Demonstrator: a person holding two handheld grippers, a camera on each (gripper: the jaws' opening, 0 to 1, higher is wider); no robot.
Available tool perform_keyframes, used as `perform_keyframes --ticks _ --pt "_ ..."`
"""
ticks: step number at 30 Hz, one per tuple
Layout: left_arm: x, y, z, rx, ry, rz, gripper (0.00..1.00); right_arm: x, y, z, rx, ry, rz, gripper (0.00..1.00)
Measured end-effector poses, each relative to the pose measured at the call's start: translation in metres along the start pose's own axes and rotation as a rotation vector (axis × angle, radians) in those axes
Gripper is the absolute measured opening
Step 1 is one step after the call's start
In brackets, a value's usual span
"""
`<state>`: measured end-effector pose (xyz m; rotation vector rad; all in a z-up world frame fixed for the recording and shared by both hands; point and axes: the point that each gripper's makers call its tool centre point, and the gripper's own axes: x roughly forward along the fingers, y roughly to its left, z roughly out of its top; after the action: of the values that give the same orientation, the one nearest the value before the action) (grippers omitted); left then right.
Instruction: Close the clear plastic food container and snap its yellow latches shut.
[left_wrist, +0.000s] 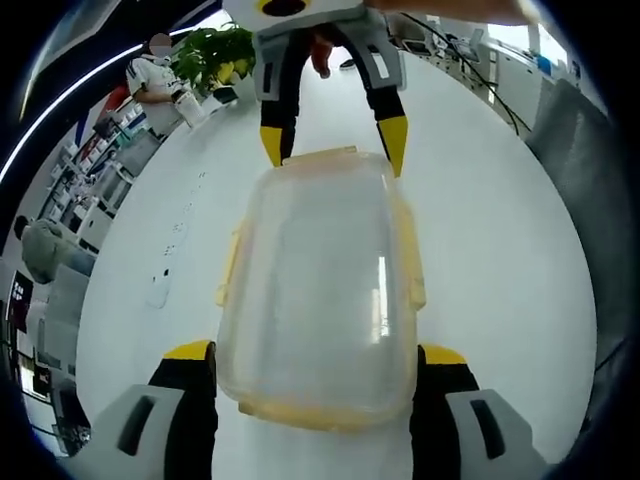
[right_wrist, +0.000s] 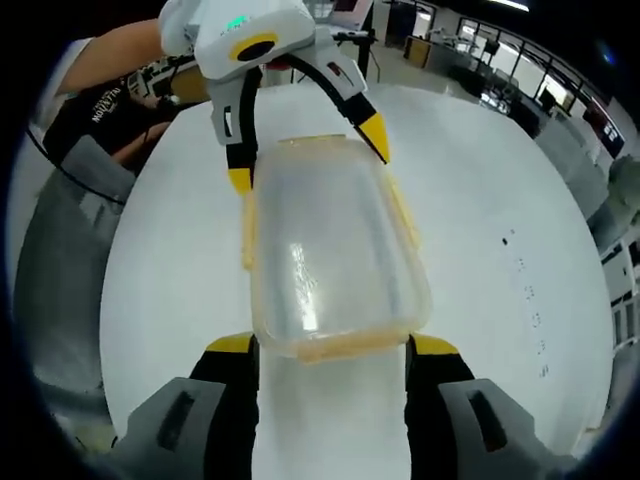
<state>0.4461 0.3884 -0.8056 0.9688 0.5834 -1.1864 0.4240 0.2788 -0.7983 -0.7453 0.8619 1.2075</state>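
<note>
A clear plastic food container (left_wrist: 315, 290) with its lid on lies lengthwise on the white table (left_wrist: 500, 260). Yellow latches (left_wrist: 231, 265) flare out along its long sides. My left gripper (left_wrist: 315, 352) stands open, one jaw on each side of the container's near end, close to its walls. At the far end my right gripper (left_wrist: 334, 150) is open too, its yellow fingertips (left_wrist: 395, 145) flanking that end. In the right gripper view the same container (right_wrist: 330, 260) runs from my right gripper (right_wrist: 332, 345) to the left gripper (right_wrist: 307, 158).
A potted plant (left_wrist: 215, 50) and a person (left_wrist: 150, 85) are at the table's far edge. A person's arm (right_wrist: 110, 50) holds the left gripper. Small dark marks (right_wrist: 525, 290) dot the table. Bare tabletop lies on both sides of the container.
</note>
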Motion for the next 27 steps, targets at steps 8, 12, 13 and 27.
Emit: perform_keyframes --ticks 8,12,13,27 --pt "-0.008 -0.001 -0.004 -0.019 -0.013 0.028 0.74 0.001 0.001 -0.006 0.013 0.025 -0.031 0.71" --pt "-0.016 0.004 -0.01 -0.111 -0.032 0.078 0.85 -0.004 0.001 -0.002 0.033 0.001 -0.048 0.74" --pt "-0.02 0.008 -0.013 -0.127 -0.025 0.111 0.89 -0.006 0.003 -0.001 0.039 -0.004 -0.051 0.74" --pt "-0.103 0.011 0.04 -0.594 -0.538 0.308 0.99 -0.049 0.027 0.017 0.167 -0.28 -0.228 0.82"
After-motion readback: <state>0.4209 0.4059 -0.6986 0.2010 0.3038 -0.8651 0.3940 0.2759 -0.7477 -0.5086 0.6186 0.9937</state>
